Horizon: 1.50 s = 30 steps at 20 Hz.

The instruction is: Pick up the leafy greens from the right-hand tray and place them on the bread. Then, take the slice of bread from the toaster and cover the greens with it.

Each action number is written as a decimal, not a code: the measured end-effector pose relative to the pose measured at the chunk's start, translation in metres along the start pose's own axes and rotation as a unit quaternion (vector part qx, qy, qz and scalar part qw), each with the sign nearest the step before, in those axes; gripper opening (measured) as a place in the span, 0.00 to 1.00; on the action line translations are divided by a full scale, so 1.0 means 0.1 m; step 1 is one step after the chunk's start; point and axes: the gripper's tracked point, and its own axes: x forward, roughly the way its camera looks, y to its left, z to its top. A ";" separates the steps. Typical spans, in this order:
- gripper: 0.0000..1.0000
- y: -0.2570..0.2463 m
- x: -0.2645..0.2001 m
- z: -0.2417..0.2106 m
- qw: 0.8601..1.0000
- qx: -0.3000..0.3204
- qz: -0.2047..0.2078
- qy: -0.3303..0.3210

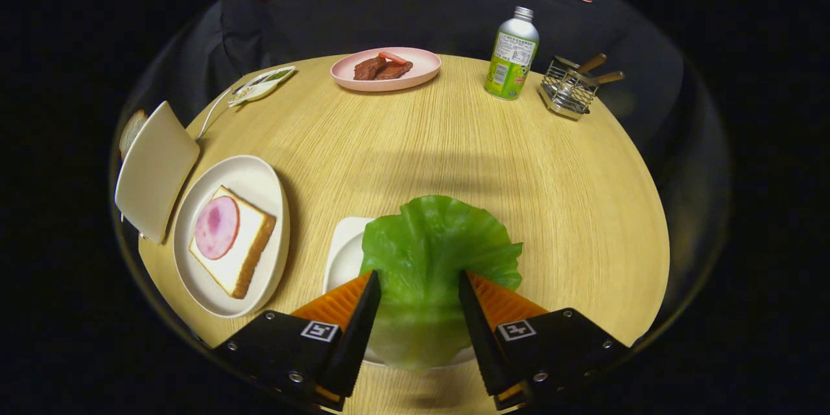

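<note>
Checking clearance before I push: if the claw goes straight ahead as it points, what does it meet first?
The lettuce leaf already lies between the claw fingers; beyond it, bare table, though depth is unclear.

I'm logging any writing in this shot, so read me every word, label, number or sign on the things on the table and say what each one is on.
None can be quoted as text.
Bottle: printed label, lettering too small and blurred to read.
Gripper, its fingers either side of the lettuce leaf: a square black-and-white marker on each finger mount, a pattern and not words.
Plates, bread and rack: no writing seen.
</note>
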 end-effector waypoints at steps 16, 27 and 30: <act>0.02 0.23 -0.14 0.21 0.995 0.042 0.054 -0.069; 0.02 0.87 -0.63 0.52 0.983 0.026 0.141 -0.116; 0.02 1.03 -0.71 0.61 0.980 0.004 0.152 -0.131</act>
